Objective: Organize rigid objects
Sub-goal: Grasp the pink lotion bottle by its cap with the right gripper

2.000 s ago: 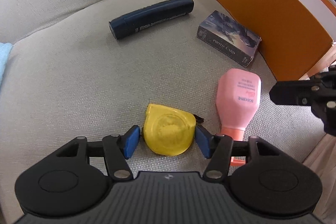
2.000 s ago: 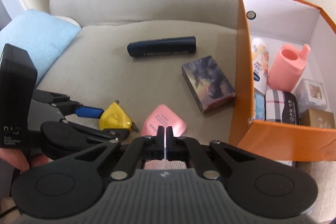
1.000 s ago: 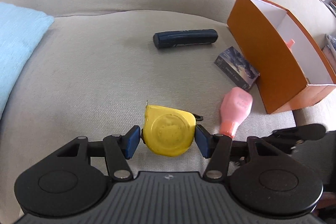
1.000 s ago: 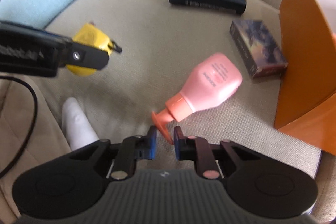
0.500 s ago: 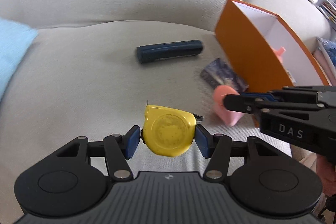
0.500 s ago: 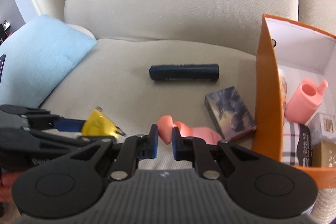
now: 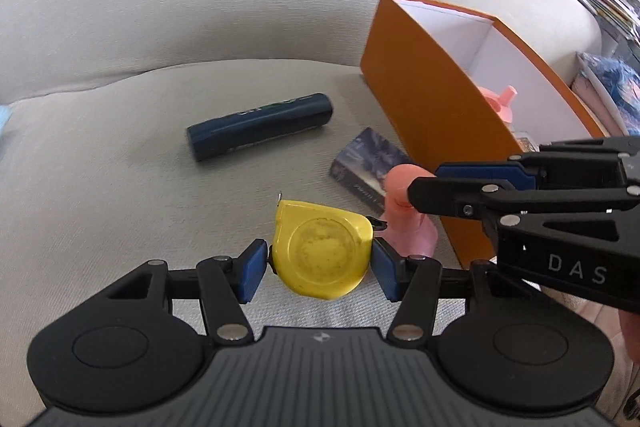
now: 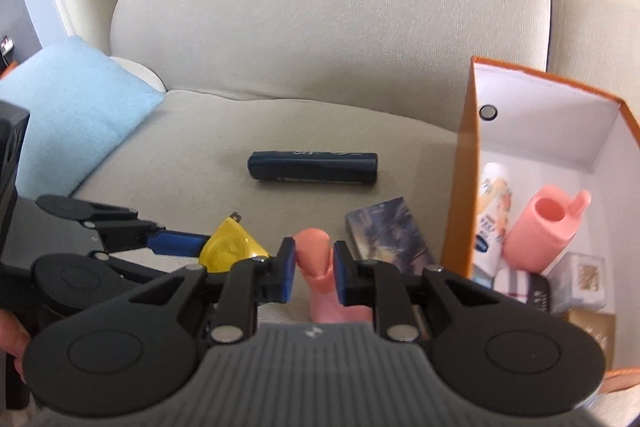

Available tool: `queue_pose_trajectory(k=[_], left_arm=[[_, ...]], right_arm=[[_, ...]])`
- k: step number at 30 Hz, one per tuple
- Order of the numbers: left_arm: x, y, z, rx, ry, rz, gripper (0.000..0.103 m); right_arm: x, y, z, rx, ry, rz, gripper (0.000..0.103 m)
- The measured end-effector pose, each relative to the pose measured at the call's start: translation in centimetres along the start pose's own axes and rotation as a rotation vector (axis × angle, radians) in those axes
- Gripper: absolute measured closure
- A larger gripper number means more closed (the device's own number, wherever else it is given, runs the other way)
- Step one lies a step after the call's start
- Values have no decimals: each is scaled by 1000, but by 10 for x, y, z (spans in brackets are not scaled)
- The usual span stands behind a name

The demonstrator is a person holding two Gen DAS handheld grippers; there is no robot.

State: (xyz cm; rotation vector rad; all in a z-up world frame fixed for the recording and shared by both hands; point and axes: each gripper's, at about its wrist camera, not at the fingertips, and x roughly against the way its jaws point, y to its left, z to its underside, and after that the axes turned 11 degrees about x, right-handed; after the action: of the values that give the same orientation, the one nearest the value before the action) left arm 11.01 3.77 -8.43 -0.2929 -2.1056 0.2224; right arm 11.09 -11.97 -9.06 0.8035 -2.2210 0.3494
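Trouble looks likeliest on my right side. My right tongs (image 8: 313, 269) have the pink bottle (image 8: 320, 279) by its cap end, and their jaws are opening at this moment with the cap between the pads. The pads look to be barely on it, if at all, and the heavy body hangs below, out of sight behind the tool. If the grip slackens more, I judge the bottle will slide out and drop onto the sofa cushion (image 8: 208, 147), short of the orange box (image 8: 466, 187). It could also land on the card box (image 8: 384, 231) lying just beside the orange wall.

My left tongs (image 7: 318, 265) are clamped on the yellow tape measure (image 7: 322, 251), one pad on each side of its rounded case. That hold looks firm, but the case is smooth and curved, so a quick tilt could let it twist between the pads.

Both tools are close together, left of the box's near wall. In the left view my right tool crosses just in front of the tape measure, so a knock between them is a real risk if both head for the box at once. The box already holds a pink cup (image 8: 544, 227) and other small things. A careless drop could jostle them. The dark tube (image 8: 314, 167) lies farther back, well apart from all this.
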Motion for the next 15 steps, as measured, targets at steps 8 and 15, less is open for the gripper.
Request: queue_pose_trajectory(k=[8,15], left_arm=[[-9,-12,7,-31,18,42,38],[-11,-15,9,-52,25,43,38]], right_arm=[[-4,-9,1,3,32,-9,65],[-15,-8,4,11,56,-1,67]])
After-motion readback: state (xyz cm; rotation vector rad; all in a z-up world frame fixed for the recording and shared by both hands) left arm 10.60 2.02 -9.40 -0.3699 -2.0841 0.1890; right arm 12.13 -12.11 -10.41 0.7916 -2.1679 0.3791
